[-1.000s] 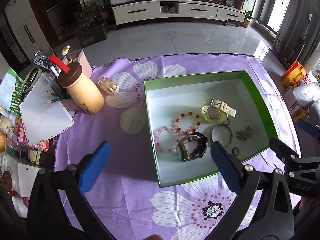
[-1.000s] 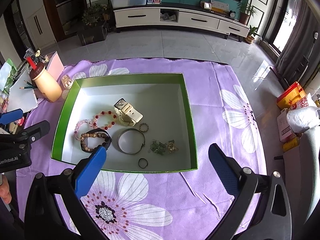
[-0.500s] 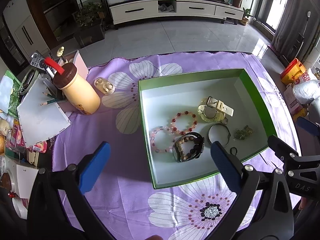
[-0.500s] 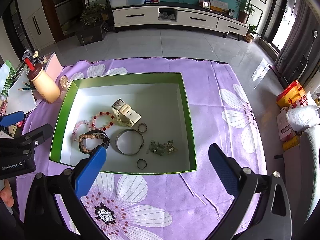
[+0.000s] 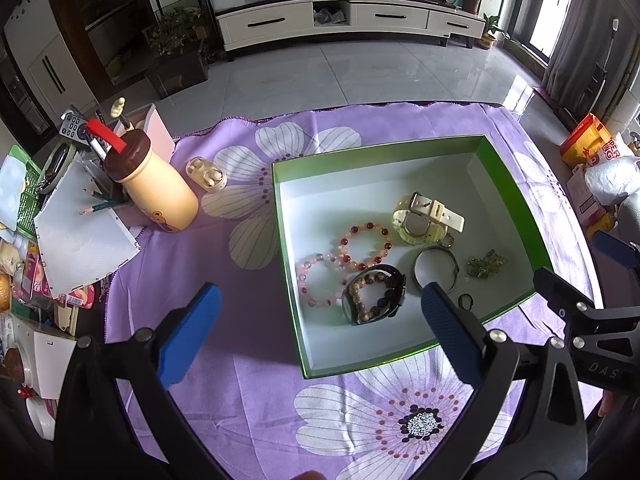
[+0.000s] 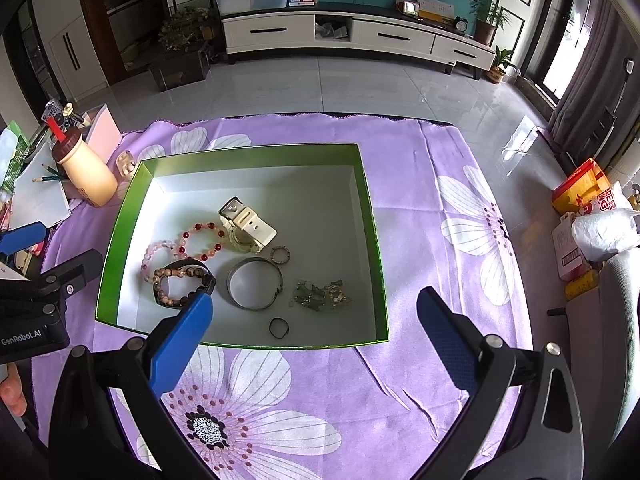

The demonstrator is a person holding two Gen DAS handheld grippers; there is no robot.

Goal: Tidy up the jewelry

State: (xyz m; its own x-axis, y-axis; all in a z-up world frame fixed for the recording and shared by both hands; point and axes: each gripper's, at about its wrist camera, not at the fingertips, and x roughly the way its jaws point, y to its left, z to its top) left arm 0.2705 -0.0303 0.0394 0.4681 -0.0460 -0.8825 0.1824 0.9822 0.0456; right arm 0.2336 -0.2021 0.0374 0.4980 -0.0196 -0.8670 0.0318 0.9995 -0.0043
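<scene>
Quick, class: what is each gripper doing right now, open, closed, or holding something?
Left gripper: open, holding nothing, above the box's near-left edge.
Right gripper: open, holding nothing, above the box's near edge.

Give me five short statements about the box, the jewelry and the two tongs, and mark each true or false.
1. Both the left tongs and the right tongs are open and hold nothing. True.
2. The cream watch lies on the purple cloth outside the green box. False: it lies inside the box.
3. The small dark ring lies near the box's front wall, apart from the metal bangle. True.
4. The red bead bracelet is clamped in the right tongs. False: it lies on the box floor.
5. The yellow bottle stands inside the box. False: it stands on the cloth beside it.
</scene>
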